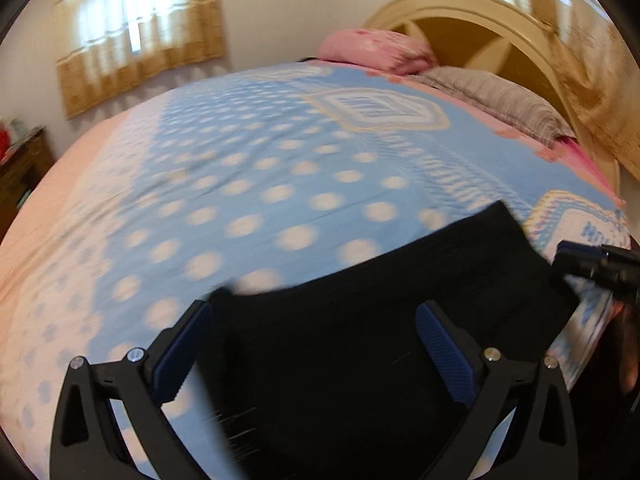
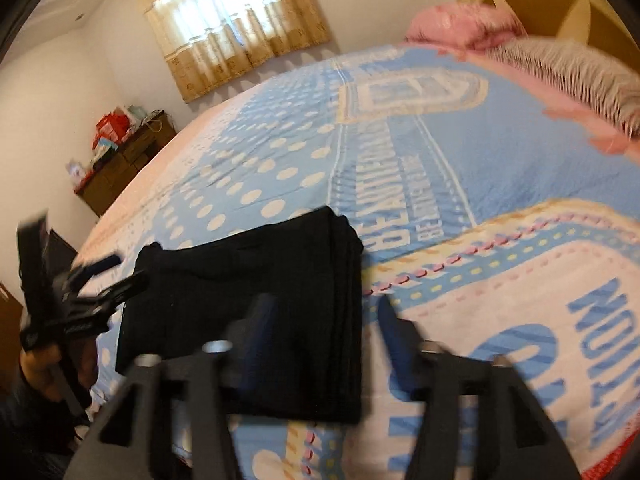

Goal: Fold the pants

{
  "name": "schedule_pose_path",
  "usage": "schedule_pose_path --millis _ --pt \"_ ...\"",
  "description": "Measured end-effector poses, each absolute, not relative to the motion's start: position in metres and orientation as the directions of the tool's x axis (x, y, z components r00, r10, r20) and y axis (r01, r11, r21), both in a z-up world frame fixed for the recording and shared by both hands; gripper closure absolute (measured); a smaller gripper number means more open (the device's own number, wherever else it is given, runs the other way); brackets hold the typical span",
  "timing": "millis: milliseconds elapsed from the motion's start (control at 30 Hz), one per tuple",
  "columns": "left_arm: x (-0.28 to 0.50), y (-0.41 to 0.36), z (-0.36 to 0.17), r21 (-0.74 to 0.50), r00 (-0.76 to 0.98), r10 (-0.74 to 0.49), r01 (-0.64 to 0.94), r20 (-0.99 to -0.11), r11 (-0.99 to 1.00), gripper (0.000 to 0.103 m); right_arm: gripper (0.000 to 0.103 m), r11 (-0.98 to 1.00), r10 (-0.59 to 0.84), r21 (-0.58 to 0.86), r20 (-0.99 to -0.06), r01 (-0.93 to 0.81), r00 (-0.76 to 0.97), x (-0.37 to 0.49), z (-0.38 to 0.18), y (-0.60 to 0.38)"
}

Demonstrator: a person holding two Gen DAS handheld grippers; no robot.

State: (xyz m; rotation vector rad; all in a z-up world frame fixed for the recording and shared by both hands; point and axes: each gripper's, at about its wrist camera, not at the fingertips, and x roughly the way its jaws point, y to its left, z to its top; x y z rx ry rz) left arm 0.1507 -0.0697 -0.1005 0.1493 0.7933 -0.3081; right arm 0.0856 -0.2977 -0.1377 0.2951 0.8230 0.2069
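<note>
Black pants (image 1: 400,280) lie folded into a thick rectangle on the blue dotted bedspread (image 1: 280,168). My left gripper (image 1: 316,332) hovers over their near left part, jaws wide apart, holding nothing. In the right wrist view the pants (image 2: 240,272) show a stacked folded edge on the right. My right gripper (image 2: 326,332) stands open above that edge, one finger over the cloth and the other over the bedspread (image 2: 480,168). The pads do not press on the cloth. Each gripper appears in the other's view: the right gripper (image 1: 592,264) and the left gripper (image 2: 120,270), held by a hand (image 2: 36,364).
A pink pillow (image 1: 376,48) and a grey pillow (image 1: 500,100) lie by the cream headboard (image 1: 480,12). A dark wooden dresser (image 2: 120,168) with boxes on top stands by the far wall under a curtained window (image 2: 232,20). The bedspread stretches far beyond the pants.
</note>
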Motion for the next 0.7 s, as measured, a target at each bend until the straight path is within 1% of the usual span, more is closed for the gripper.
schedule_pose_path --millis 100,200,233,333,367,500,567,700 --pt "0.144 -0.018 -0.111 -0.019 0.655 -0.167 0.227 -0.737 0.974 0.0 0.038 0.918 0.333 0.392 -0.693 -0.054 0.64 0.093 -0.146 -0.302" --pt "0.142 0.009 -0.125 -0.054 0.64 -0.146 0.16 -0.754 0.986 0.0 0.038 0.909 0.35 0.415 -0.699 -0.045 0.623 0.1 -0.151 -0.302" --pt "0.143 0.014 -0.13 -0.079 0.629 -0.155 0.148 -0.761 0.986 0.0 0.038 0.912 0.345 0.409 -0.707 -0.04 0.618 0.102 -0.153 -0.301" --pt "0.146 0.011 -0.141 -0.149 0.6 -0.212 0.154 -0.772 0.977 0.002 0.039 0.912 0.345 0.407 -0.709 -0.043 0.615 0.105 -0.157 -0.299" --pt "0.147 0.007 -0.143 -0.16 0.594 -0.226 0.162 -0.772 0.974 0.004 0.039 0.911 0.348 0.409 -0.705 -0.046 0.618 0.105 -0.157 -0.299" --pt "0.148 -0.003 -0.145 -0.147 0.593 -0.222 0.172 -0.774 0.974 0.009 0.039 0.908 0.355 0.417 -0.693 -0.053 0.627 0.109 -0.161 -0.301" --pt "0.146 -0.003 -0.146 -0.163 0.589 -0.239 0.179 -0.772 0.97 0.012 0.039 0.905 0.358 0.423 -0.685 -0.055 0.635 0.111 -0.163 -0.301" --pt "0.147 -0.005 -0.148 -0.156 0.592 -0.239 0.189 -0.769 0.97 0.014 0.039 0.91 0.356 0.409 -0.682 -0.07 0.639 0.117 -0.165 -0.296"
